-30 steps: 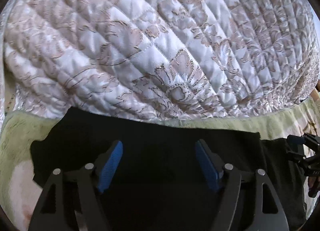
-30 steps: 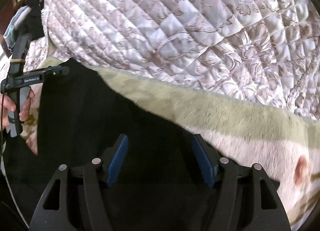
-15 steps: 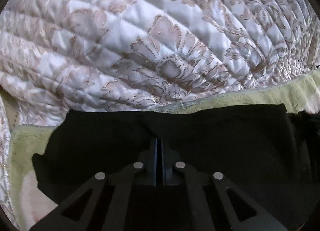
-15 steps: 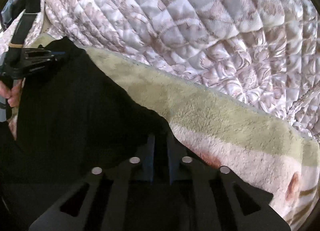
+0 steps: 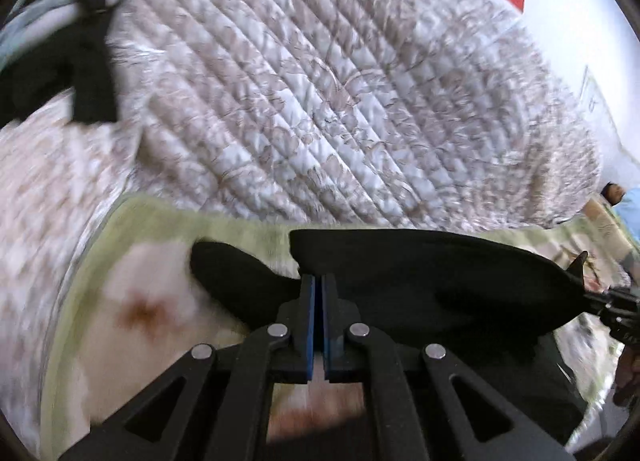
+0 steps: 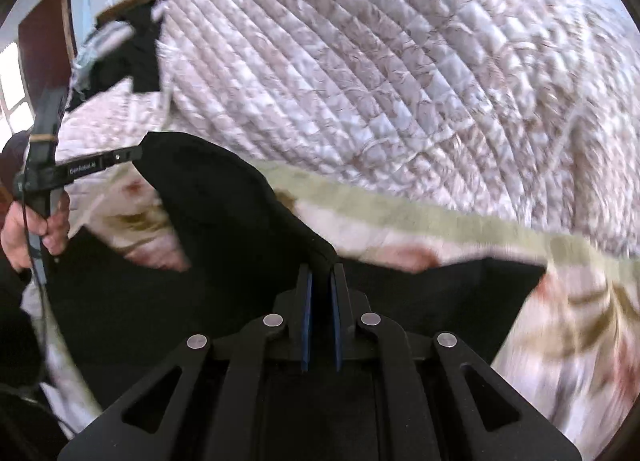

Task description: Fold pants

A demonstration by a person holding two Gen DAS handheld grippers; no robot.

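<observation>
Aloft, both grippers' jaws clamp black pants [image 5: 432, 281] edge.

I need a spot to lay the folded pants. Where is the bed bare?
Bare fleece blanket lies left of the left tool, and the quilt beyond its green border is open. Crowded: the black pants between both tools, and dark clothes far left.
</observation>
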